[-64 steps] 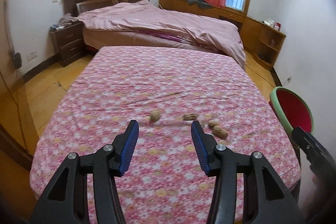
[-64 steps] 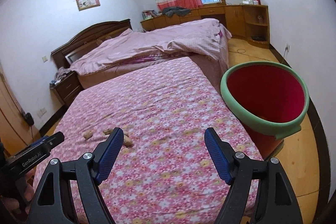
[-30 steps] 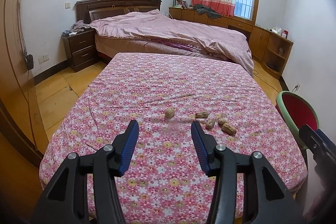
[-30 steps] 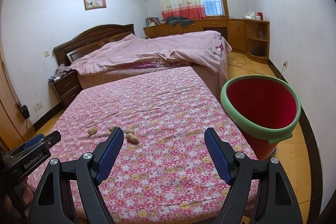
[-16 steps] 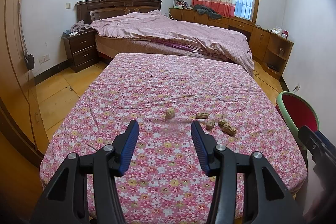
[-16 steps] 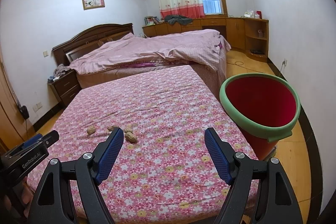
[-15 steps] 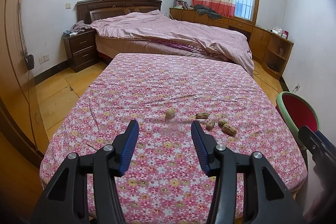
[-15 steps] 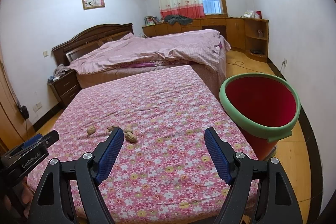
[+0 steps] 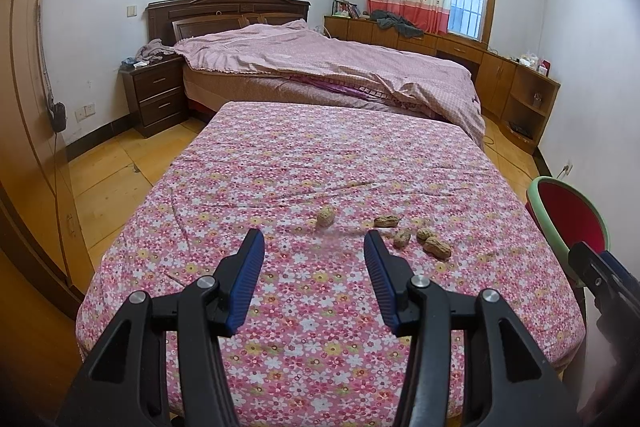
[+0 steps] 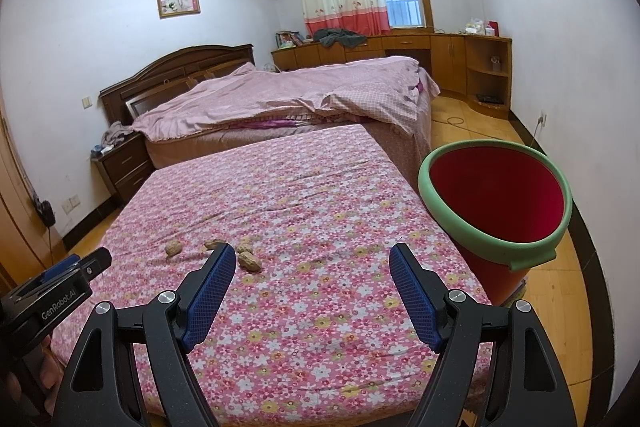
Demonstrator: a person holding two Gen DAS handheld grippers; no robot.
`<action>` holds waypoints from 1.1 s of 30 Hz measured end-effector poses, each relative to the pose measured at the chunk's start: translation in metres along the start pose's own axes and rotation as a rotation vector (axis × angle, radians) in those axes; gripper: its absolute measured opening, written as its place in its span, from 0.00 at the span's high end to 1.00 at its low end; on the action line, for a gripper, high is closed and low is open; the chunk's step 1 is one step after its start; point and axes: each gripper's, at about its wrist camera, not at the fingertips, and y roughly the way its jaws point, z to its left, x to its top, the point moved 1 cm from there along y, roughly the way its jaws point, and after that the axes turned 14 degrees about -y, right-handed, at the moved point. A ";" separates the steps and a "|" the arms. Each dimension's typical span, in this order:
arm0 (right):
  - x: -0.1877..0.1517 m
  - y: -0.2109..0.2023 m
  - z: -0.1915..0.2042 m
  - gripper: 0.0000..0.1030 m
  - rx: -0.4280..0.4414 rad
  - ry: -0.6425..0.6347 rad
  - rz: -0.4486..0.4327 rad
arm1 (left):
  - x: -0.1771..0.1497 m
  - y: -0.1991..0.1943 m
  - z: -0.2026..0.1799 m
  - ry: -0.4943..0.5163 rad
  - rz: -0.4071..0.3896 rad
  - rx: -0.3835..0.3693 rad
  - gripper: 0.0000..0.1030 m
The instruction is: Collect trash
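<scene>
A small scatter of peanut shells point(image 9: 404, 233) lies on the pink flowered bedspread point(image 9: 304, 163) of the near bed, toward its right half as the left wrist camera sees it: one rounder shell point(image 9: 326, 216) sits apart on the left, and the others cluster close together to its right. The left gripper point(image 9: 314, 247) hangs above the cloth short of the shells, its blue-padded jaws parted about halfway with nothing between them. The right gripper point(image 10: 312, 259) has its jaws spread wider, also empty, over bare bedspread to the right of the shells. Just beside the bed's right edge stands a red bin with a green rim point(image 10: 494, 201), its mouth tilted toward the right wrist camera; it looks empty, though its bottom is not clearly in view. A second bed with a rumpled pink quilt point(image 9: 320, 65) stands behind.
</scene>
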 end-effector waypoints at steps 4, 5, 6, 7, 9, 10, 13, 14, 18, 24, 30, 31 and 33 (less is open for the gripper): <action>0.000 0.000 0.000 0.22 0.000 0.000 0.001 | 0.000 0.000 0.000 -0.001 -0.001 0.001 0.50; 0.000 0.000 -0.001 0.22 0.000 -0.001 0.001 | 0.000 0.000 0.000 -0.001 -0.001 0.002 0.50; 0.000 0.000 0.000 0.22 0.000 -0.001 0.000 | 0.000 0.000 0.000 -0.001 -0.001 0.001 0.50; 0.000 0.000 0.000 0.22 0.000 -0.001 0.001 | 0.000 0.000 0.001 -0.002 -0.001 0.001 0.50; 0.000 0.000 0.000 0.22 0.000 0.000 0.001 | 0.000 -0.001 -0.001 -0.005 -0.003 0.004 0.50; 0.000 0.000 0.000 0.22 0.000 0.000 0.001 | 0.000 -0.001 0.000 -0.005 -0.003 0.003 0.50; 0.000 0.000 0.000 0.22 0.000 0.000 0.001 | 0.000 0.000 0.000 -0.004 -0.003 0.004 0.50; 0.000 0.000 0.000 0.22 0.001 0.000 0.001 | 0.000 0.000 0.000 -0.005 -0.003 0.003 0.50; 0.000 0.000 0.000 0.22 0.000 -0.001 0.001 | 0.000 0.000 0.000 -0.005 -0.005 0.003 0.50; 0.000 0.000 0.000 0.22 0.000 0.000 0.001 | 0.000 -0.001 -0.001 -0.008 -0.007 0.007 0.50; 0.000 0.000 0.000 0.22 0.000 0.000 0.002 | 0.000 -0.001 0.000 -0.007 -0.006 0.006 0.50; 0.000 0.000 0.000 0.22 0.000 -0.001 0.001 | 0.000 -0.001 0.000 -0.008 -0.006 0.006 0.50; 0.000 0.000 0.000 0.22 0.000 -0.001 0.001 | 0.000 -0.001 0.000 -0.008 -0.008 0.008 0.50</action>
